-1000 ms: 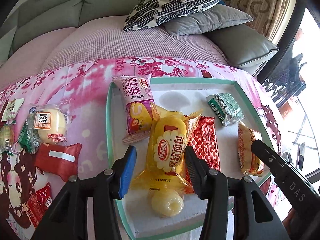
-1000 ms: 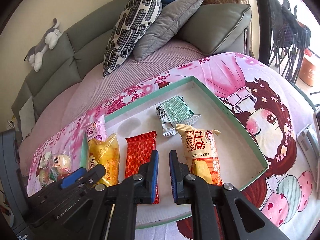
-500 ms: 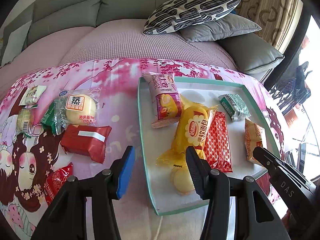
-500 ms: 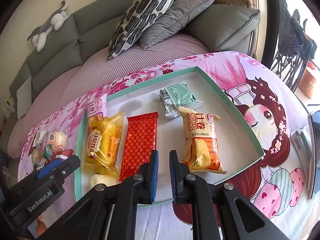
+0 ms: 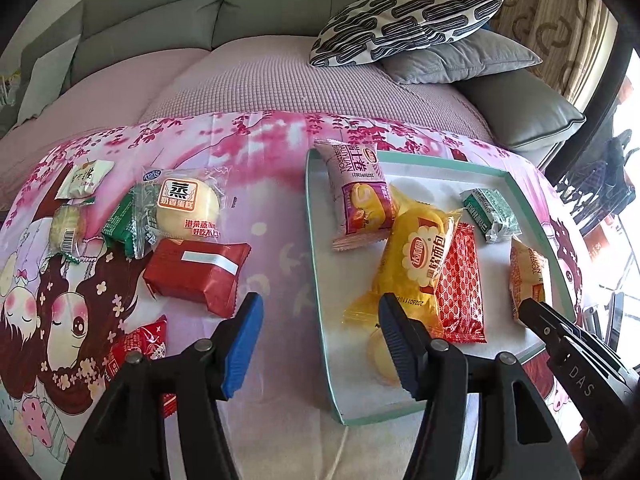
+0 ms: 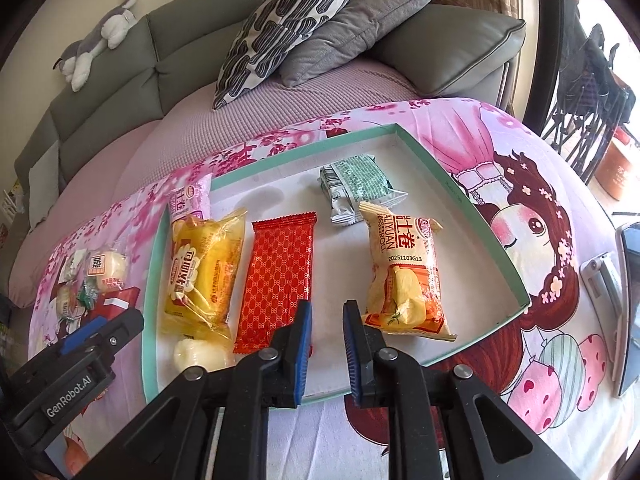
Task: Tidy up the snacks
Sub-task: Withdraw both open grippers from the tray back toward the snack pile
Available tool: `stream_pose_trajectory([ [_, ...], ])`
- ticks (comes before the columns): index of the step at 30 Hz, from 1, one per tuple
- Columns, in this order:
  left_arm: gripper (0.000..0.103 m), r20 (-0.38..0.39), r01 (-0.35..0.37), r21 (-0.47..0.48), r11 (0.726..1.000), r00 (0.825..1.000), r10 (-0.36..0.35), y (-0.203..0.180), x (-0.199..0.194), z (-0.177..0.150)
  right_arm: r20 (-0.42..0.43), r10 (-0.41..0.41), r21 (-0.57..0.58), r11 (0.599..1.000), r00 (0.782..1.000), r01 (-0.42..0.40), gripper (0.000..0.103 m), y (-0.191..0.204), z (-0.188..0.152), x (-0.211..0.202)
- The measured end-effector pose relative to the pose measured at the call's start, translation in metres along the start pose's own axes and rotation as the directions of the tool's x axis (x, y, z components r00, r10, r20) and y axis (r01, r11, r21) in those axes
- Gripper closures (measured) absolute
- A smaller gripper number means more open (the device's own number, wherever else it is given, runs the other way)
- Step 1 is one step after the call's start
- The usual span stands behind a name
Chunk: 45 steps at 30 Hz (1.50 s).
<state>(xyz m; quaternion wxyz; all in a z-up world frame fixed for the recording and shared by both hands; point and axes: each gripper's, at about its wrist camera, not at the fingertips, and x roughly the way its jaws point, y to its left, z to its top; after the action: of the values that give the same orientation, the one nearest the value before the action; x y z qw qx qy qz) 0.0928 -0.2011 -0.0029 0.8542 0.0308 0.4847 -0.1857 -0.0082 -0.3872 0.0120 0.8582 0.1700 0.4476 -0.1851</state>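
A teal-rimmed tray [image 5: 316, 248] [image 6: 472, 216] holds a yellow bread pack [image 5: 420, 256] [image 6: 204, 272], a red patterned pack [image 5: 460, 280] [image 6: 280, 272], a pink roll pack [image 5: 360, 196], a green pack [image 5: 492, 212] [image 6: 356, 184] and an orange roll pack [image 6: 404, 272]. Left of the tray lie a dark red pack [image 5: 196, 272], a steamed cake pack [image 5: 184, 204] and several small snacks. My left gripper [image 5: 320, 340] is open and empty above the tray's left rim. My right gripper [image 6: 326, 344] is nearly shut and empty over the tray's front.
The snacks lie on a pink cartoon-print cloth [image 5: 260, 152]. Behind it is a grey sofa with a patterned pillow [image 5: 404, 20] and a plush toy [image 6: 96, 36]. A phone [image 6: 628, 304] lies at the right edge of the cloth.
My left gripper has pulled back and to the left, away from the yellow bread pack, bringing the loose snacks into view. My right gripper has drawn back slightly.
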Motion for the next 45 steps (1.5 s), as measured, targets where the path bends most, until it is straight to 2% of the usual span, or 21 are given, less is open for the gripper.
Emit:
stream_pose_trajectory([
  [1,0.026,0.004,-0.008,-0.005,1.0,1.0,0.008,0.001,0.0,0.0,0.003,-0.008,0.0,1.0,1.0,0.008,0.061,0.0,0.0,0.0],
  [2,0.02,0.011,-0.021,-0.009,1.0,1.0,0.021,0.003,0.0,0.0,0.008,-0.017,-0.003,1.0,1.0,0.017,0.042,0.0,0.0,0.0],
  [3,0.018,0.021,-0.036,-0.014,0.999,0.999,0.036,0.004,0.001,0.0,0.015,-0.029,-0.01,1.0,0.999,0.029,0.037,0.0,0.0,0.0],
  [6,0.011,0.044,-0.081,-0.026,0.996,0.996,0.082,0.01,0.002,0.0,0.023,-0.042,-0.027,0.999,0.999,0.043,0.032,0.002,0.0,0.001],
  [8,0.007,0.048,-0.096,-0.035,0.995,0.994,0.098,0.014,0.003,0.0,0.022,-0.036,-0.025,0.999,0.999,0.036,0.022,0.002,0.0,0.002],
  [13,0.005,0.045,-0.095,-0.063,0.993,0.994,0.098,0.022,0.005,0.001,0.038,-0.041,-0.032,0.999,0.998,0.042,0.004,0.003,0.0,0.002],
  [17,0.005,0.035,-0.104,-0.067,0.992,0.994,0.106,0.023,0.008,0.0,0.039,-0.042,-0.03,0.999,0.998,0.043,0.0,0.003,-0.001,0.003],
  [26,0.005,0.041,-0.108,-0.082,0.991,0.993,0.112,0.026,0.008,0.0,0.058,-0.054,-0.023,0.998,0.997,0.055,0.0,0.001,-0.001,0.002],
  [32,0.005,0.054,-0.087,-0.091,0.992,0.994,0.092,0.027,0.004,0.0,0.074,-0.041,-0.032,0.999,0.996,0.044,0.0,0.005,-0.001,0.001],
  [38,0.005,0.095,-0.084,-0.098,0.992,0.991,0.093,0.036,-0.008,-0.002,0.079,-0.016,-0.052,0.998,0.997,0.02,0.0,0.015,-0.002,0.0],
  [45,0.005,0.184,-0.096,-0.144,0.985,0.975,0.121,0.063,-0.029,-0.004,0.095,0.03,-0.078,0.997,0.995,-0.023,0.0,0.034,-0.005,-0.003],
])
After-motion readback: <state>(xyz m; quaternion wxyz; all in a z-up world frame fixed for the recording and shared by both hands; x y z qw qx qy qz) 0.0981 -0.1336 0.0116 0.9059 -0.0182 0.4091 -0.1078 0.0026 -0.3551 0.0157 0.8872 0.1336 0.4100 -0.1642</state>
